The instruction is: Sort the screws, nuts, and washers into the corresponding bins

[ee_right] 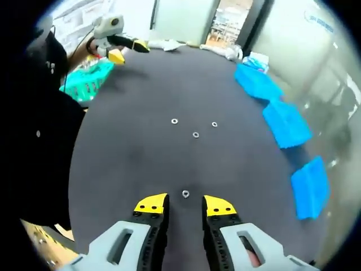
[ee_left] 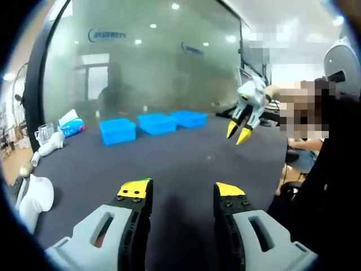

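Observation:
On the dark grey table (ee_right: 130, 152), a small nut (ee_right: 185, 194) lies just ahead of my right gripper (ee_right: 185, 206), level with the gap between its yellow tips; the jaws are open and hold nothing. Three more small metal parts lie farther out: one (ee_right: 174, 121), a second (ee_right: 196, 135), a third (ee_right: 214, 124). Three blue bins (ee_right: 286, 123) line the table's right edge; they also stand in a row (ee_left: 157, 123) at the far side in the left gripper view. My left gripper (ee_left: 182, 192) hovers open and empty over the table (ee_left: 186, 164). The right gripper (ee_left: 238, 133) hangs in the air at the right.
A green basket (ee_right: 87, 82) stands at the table's far left, below the left gripper (ee_right: 128, 51). White objects (ee_left: 34, 197) and a tissue pack (ee_left: 70, 123) lie along the left edge. A person in black (ee_left: 327, 186) stands at the right.

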Available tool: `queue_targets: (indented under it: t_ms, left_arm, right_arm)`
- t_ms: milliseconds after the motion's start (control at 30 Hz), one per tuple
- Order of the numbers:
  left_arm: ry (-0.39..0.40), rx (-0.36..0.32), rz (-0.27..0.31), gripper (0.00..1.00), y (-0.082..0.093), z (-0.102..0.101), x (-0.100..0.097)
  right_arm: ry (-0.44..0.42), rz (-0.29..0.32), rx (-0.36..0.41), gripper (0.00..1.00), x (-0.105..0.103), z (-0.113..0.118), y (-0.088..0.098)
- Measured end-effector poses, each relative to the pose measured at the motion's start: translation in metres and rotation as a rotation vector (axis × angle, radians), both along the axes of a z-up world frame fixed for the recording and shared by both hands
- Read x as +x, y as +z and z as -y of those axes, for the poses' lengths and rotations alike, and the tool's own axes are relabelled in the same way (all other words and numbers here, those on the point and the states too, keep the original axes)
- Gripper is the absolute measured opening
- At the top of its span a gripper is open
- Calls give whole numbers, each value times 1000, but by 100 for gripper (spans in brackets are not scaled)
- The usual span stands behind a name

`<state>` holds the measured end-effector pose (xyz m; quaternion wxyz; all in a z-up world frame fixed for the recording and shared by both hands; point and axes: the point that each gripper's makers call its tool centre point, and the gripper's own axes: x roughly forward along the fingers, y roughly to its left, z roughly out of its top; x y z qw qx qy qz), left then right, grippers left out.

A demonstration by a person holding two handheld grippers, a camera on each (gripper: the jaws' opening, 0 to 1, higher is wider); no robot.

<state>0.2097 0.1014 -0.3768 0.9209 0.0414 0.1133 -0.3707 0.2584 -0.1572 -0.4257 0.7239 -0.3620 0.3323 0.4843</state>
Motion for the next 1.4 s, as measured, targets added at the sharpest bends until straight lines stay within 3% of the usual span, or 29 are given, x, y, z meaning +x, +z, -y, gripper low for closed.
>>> queue_targets:
  t_ms: [567,900,1400]
  left_arm:
    - [0,-13,-28,42,-9,0,-2]
    - [-3,-24,-44,42,-16,0,-6]
    - [-29,-26,-54,42,-18,11,-9]
  right_arm:
    - [7,-46,-22,15,-3,-2,-15]
    - [-29,-101,12,11,-4,-1,-16]
    - [-23,-102,1,3,-8,-1,-16]
